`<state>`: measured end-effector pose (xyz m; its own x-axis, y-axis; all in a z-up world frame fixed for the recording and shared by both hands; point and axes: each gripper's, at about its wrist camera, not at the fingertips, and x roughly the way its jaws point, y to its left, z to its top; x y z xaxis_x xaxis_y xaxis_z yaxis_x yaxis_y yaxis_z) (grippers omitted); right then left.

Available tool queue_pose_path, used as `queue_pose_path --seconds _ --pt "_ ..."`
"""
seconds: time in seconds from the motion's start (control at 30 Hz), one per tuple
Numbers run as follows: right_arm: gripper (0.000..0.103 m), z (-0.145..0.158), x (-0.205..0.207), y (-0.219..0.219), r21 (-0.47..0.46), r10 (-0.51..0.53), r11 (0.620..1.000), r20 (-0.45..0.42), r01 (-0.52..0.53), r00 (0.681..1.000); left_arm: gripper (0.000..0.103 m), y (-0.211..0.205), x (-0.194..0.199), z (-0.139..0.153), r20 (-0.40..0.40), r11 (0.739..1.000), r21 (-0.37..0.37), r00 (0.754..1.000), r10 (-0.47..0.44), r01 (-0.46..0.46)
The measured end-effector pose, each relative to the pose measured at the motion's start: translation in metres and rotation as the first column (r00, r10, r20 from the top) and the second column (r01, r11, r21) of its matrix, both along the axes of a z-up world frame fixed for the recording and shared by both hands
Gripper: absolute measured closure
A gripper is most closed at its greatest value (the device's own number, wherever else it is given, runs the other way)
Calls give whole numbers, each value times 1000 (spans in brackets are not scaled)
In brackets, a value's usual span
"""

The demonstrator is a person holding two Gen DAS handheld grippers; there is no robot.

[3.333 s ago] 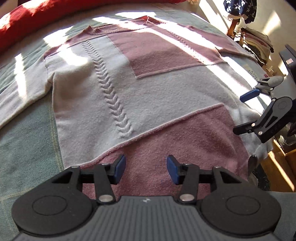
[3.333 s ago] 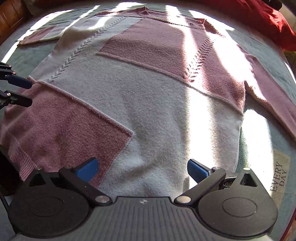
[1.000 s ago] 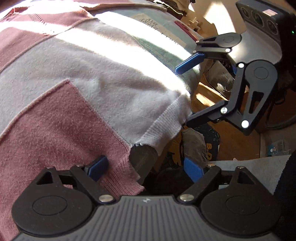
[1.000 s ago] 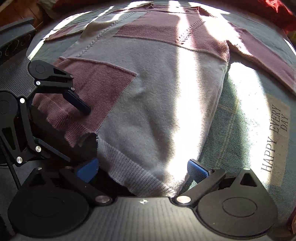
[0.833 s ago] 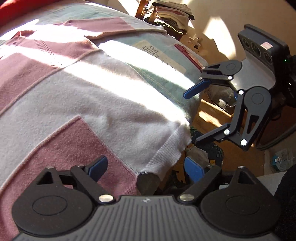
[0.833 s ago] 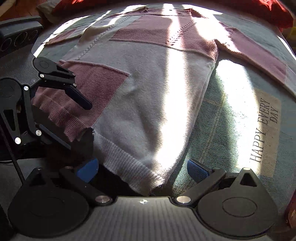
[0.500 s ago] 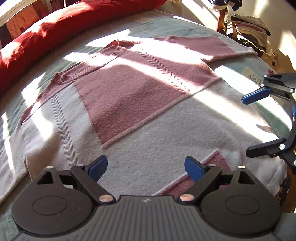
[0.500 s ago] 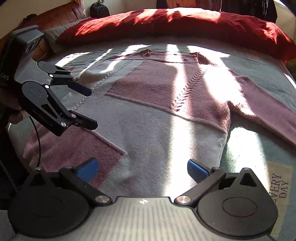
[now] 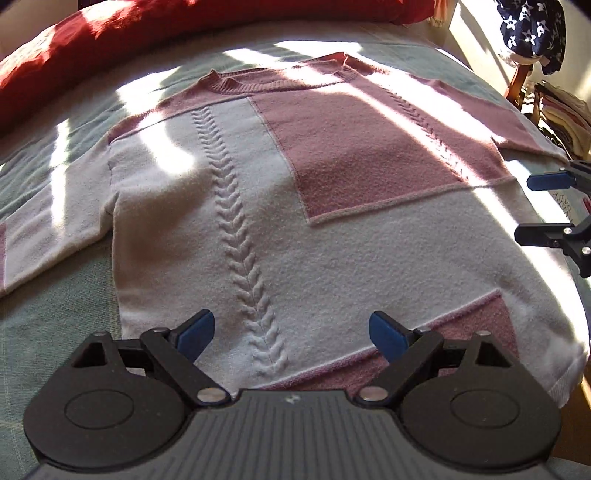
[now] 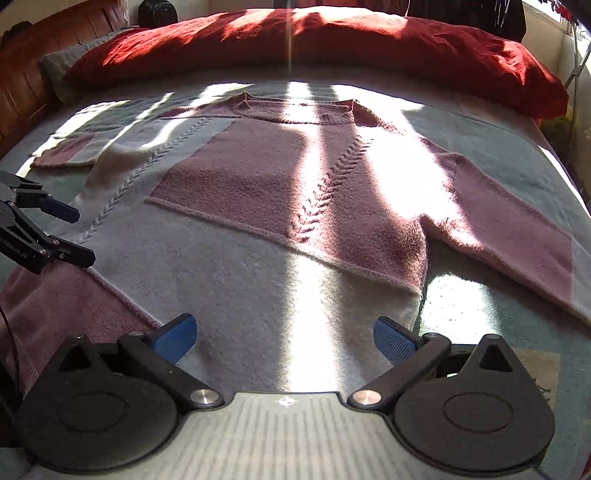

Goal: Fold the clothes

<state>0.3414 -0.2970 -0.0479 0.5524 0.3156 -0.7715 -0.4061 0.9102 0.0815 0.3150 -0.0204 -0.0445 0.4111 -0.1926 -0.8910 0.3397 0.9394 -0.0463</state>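
Observation:
A pink and white patchwork sweater (image 9: 295, 206) lies flat and face up on the bed, neck towards the far pillow, both sleeves spread sideways. My left gripper (image 9: 291, 332) hovers open above its hem near the white cable-knit stripe, holding nothing. My right gripper (image 10: 284, 338) hovers open over the white lower part of the sweater (image 10: 280, 206), also holding nothing. Each gripper shows at the other view's edge: the right one (image 9: 546, 206) at the right, the left one (image 10: 55, 232) at the left, both open.
A pale green checked bedspread (image 10: 480, 147) covers the bed. A long red pillow (image 10: 314, 40) lies across the head. A wooden headboard (image 10: 22, 74) stands at the far left. To the right of the bed are stacked clothes (image 9: 565, 114) and a star-print garment (image 9: 532, 26).
Both grippers rose from the bed's foot edge, where the hem hung over, and now look across the whole sweater. Their jaws stayed open. The sweater lies as before.

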Motion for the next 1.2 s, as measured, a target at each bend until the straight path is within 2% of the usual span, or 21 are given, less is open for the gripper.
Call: queue_pose_path --seconds 0.07,0.23,0.3,0.37,0.5,0.67,0.73,0.77,0.8,0.83,0.93,1.0,1.07,1.1,1.2 --pt "0 0 9 1 -11 -19 1000 13 19 1000 12 0 8 5 23 1000 -4 1000 -9 10" --pt "0 -41 62 -5 -49 -162 986 -34 160 986 12 19 11 19 68 997 25 995 -71 69" --pt "0 -43 49 -23 -21 -197 980 -34 196 980 12 31 10 22 69 995 38 993 -96 94" --pt "0 -38 38 -29 -33 -215 976 -61 213 975 12 41 13 23 72 993 21 991 -117 116" --pt "0 -18 33 -7 -124 -231 968 -93 219 969 12 50 25 23 84 984 -37 982 -171 174" --pt "0 4 39 37 -77 -192 979 -37 189 981 12 35 53 10 103 956 -118 961 -256 267" --pt "0 5 42 52 -55 -174 984 -30 172 984 12 30 62 -7 73 953 -156 965 -252 261" --pt "0 5 43 59 -48 -164 986 -32 162 986 12 29 64 -15 42 958 -158 971 -237 241" --pt "0 3 44 64 -48 -152 988 -40 150 988 13 31 63 -29 -32 970 -154 981 -193 186" --pt "0 1 44 69 -49 -140 989 -50 137 989 12 34 55 -34 -39 972 -159 983 -182 173" --pt "0 -7 41 73 -49 -103 994 -90 99 991 9 39 27 -30 -54 970 -122 975 -216 209" --pt "0 -12 39 74 -61 -73 996 -111 66 991 9 43 22 -18 -78 974 -113 975 -208 199" --pt "0 -10 36 76 -54 -39 998 -102 33 994 9 50 29 5 -52 974 -135 980 -192 183" --pt "0 -8 36 79 -40 -12 999 -92 9 996 9 52 35 16 -13 975 -129 983 -184 181" --pt "0 -2 41 96 11 142 990 -43 -142 989 9 51 67 30 77 976 -139 984 -158 167"
